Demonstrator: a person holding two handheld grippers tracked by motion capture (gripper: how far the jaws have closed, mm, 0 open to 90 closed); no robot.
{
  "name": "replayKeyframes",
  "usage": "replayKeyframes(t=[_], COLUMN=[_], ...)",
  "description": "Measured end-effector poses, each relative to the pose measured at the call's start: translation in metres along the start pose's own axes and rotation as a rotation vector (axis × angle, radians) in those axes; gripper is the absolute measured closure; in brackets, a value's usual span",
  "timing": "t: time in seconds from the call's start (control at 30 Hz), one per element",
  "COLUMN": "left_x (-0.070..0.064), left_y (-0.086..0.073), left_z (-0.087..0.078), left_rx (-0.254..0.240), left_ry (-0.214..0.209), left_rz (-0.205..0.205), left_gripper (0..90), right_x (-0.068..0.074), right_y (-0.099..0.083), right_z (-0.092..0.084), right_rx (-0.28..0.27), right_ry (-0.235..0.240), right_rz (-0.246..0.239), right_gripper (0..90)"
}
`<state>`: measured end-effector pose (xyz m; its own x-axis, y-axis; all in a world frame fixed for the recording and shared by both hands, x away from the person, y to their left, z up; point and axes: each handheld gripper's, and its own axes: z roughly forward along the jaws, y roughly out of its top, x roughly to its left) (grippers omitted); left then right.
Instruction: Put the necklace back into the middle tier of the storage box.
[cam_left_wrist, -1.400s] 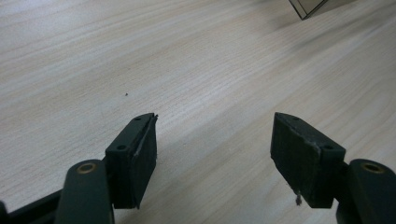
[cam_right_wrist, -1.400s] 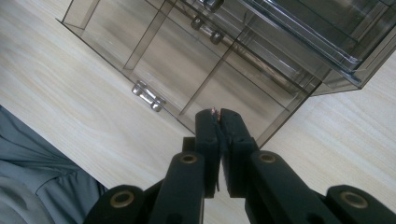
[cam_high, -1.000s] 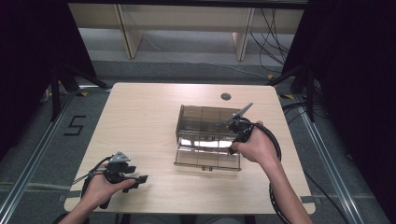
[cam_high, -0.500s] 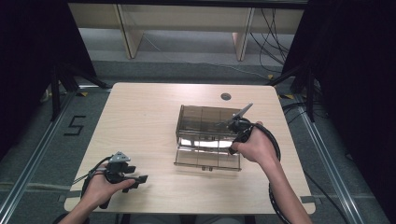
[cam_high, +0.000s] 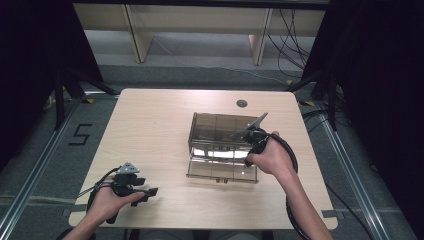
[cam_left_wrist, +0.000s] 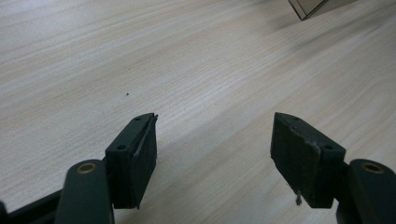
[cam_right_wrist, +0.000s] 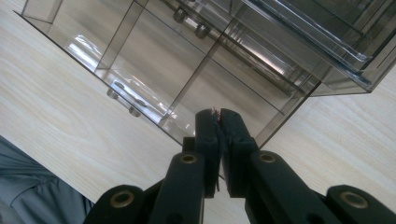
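While the left tongs (cam_high: 150, 191) hang low near the front left corner of the surface (cam_high: 150, 130), their two black pads (cam_left_wrist: 135, 154) stand wide apart with nothing between them. They are let go and idle. If that hand drops a bit, the pads could bump the wood, but nothing sits close enough to get knocked.

Further right, near the middle of the surface and a little toward its right edge, stands the smoky clear plastic organizer box (cam_high: 220, 131). It has small compartments inside, and its lid (cam_high: 222, 169) lies folded open flat toward the front edge, joined to the box by a hinge.

The right tongs (cam_right_wrist: 220, 115) are squeezed tight together. I can see nothing held between them, only some tiny frayed bits at the tips. In the right gripper view they point at the open lid, close to its corner, but I cannot tell if they touch it.

I think the risk is here. The plastic looks smooth and light. If the tongs push on the lid from the side, the whole box could slide across the surface. If they push up too fast, the lid could slip off the tips and slam back down, or the hinge could get strained.
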<state>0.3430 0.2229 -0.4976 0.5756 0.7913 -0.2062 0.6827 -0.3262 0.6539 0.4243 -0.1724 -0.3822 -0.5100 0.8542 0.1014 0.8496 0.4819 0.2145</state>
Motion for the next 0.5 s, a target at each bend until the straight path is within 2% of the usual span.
replayKeyframes(t=[0.07,0.13,0.2,0.27,0.33,0.47,0.5], left_x=[0.000,0.000,0.000,0.000,-0.001,0.000,0.000], left_y=[0.000,0.000,0.000,0.000,0.000,0.000,0.000], left_z=[0.000,-0.001,0.000,0.000,-0.001,0.000,-0.001], left_rx=[-0.002,-0.001,0.000,-0.002,0.002,-0.002,0.003], left_ry=[-0.001,-0.004,0.000,-0.009,0.009,-0.003,-0.009], left_rz=[-0.002,0.007,0.003,0.000,0.008,-0.002,0.007], left_gripper=[31.2,31.2,31.2,31.2,31.2,31.2,31.2], right_x=[-0.001,-0.001,-0.003,-0.003,-0.004,-0.004,-0.004], right_y=[0.000,0.000,0.001,0.001,0.001,0.002,0.002], right_z=[0.002,0.004,0.007,0.008,0.011,0.015,0.018], right_rx=[0.010,-0.003,0.022,0.011,0.008,0.039,0.030], right_ry=[-0.010,-0.014,-0.016,-0.019,-0.027,-0.023,-0.020], right_rz=[-0.006,-0.002,-0.002,-0.006,-0.005,-0.001,0.000], right_gripper=[86.9,86.9,86.9,86.9,86.9,86.9,86.9])
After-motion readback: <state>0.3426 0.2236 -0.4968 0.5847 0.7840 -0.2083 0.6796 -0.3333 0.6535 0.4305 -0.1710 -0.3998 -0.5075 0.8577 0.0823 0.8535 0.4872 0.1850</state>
